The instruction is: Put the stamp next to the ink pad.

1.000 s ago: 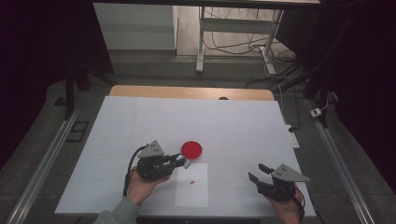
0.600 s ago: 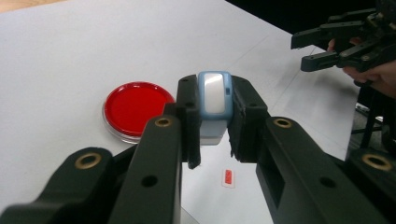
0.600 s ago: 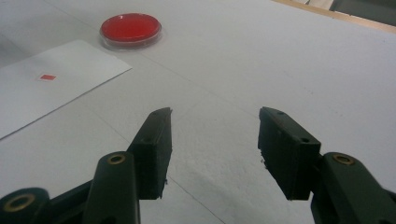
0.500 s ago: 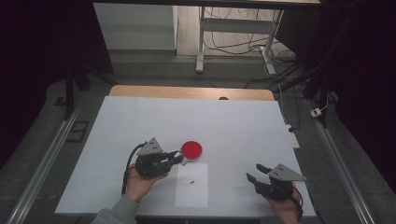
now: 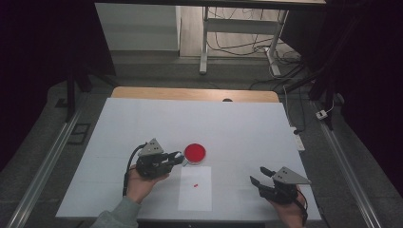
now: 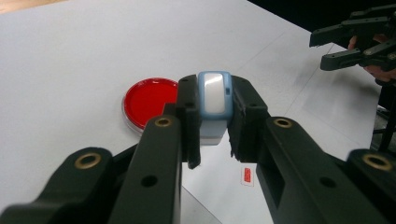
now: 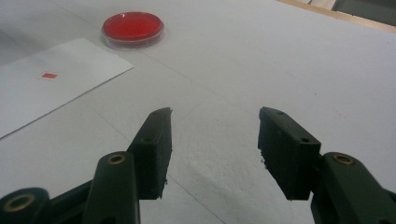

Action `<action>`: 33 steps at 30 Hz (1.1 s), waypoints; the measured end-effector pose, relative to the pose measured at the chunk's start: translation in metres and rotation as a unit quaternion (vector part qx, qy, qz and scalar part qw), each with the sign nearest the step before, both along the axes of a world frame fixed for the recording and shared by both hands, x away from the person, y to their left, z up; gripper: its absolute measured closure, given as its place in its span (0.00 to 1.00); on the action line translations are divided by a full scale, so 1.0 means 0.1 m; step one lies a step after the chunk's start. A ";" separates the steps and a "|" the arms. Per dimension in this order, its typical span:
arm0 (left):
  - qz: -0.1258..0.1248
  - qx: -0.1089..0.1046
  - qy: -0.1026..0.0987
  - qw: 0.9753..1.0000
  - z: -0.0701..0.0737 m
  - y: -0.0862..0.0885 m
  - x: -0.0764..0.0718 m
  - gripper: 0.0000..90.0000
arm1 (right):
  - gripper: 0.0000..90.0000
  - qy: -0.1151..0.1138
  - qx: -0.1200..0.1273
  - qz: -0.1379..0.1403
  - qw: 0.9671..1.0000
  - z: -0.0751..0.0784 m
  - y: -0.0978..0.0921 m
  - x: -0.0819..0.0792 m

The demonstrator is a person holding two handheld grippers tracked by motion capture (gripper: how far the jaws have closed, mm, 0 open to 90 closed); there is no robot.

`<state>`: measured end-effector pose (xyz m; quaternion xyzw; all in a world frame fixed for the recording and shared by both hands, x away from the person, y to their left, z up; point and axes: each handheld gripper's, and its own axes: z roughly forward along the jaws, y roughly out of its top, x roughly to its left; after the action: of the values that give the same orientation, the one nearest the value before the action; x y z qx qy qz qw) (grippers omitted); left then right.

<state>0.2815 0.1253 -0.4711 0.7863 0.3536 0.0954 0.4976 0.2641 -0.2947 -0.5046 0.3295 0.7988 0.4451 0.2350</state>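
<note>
My left gripper (image 5: 178, 158) is shut on a small blue-and-white block (image 6: 215, 100), held upright between the jaws. Its tips sit just left of a round red dish (image 5: 195, 152) on the white table. In the left gripper view the dish (image 6: 149, 100) lies just behind and left of the block. A white paper sheet (image 5: 195, 199) with a small red mark (image 5: 195, 185) lies in front of the dish. My right gripper (image 5: 259, 175) rests open near the front right edge, with nothing between its jaws. The right gripper view shows the dish (image 7: 133, 26) and the marked sheet (image 7: 56, 88) far off.
The white table top (image 5: 237, 128) is bounded by a wooden strip (image 5: 190, 93) at the back. Metal rails (image 5: 45, 161) run along both sides. A desk frame and cables (image 5: 266, 42) stand on the floor beyond.
The right gripper has crept slightly to the left. The left gripper stays beside the dish with the block in it.
</note>
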 end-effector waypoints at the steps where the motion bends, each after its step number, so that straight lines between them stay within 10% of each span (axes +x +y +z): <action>1: 0.000 0.000 0.000 1.000 0.00 0.00 0.00 0.84 | 0.49 0.000 0.000 0.000 1.000 0.00 0.00 0.00; 15: 0.024 0.011 0.002 1.000 -0.04 0.11 0.13 0.84 | 0.49 0.001 -0.003 -0.001 1.000 0.00 0.00 0.00; 33: 0.059 0.084 0.015 0.995 -0.27 0.08 0.39 0.84 | 0.49 0.003 -0.004 -0.001 1.000 -0.01 0.01 0.01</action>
<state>0.3208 0.1337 -0.4976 0.8048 0.3973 0.1418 0.4175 0.2648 -0.2938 -0.5061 0.3303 0.8010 0.4408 0.2345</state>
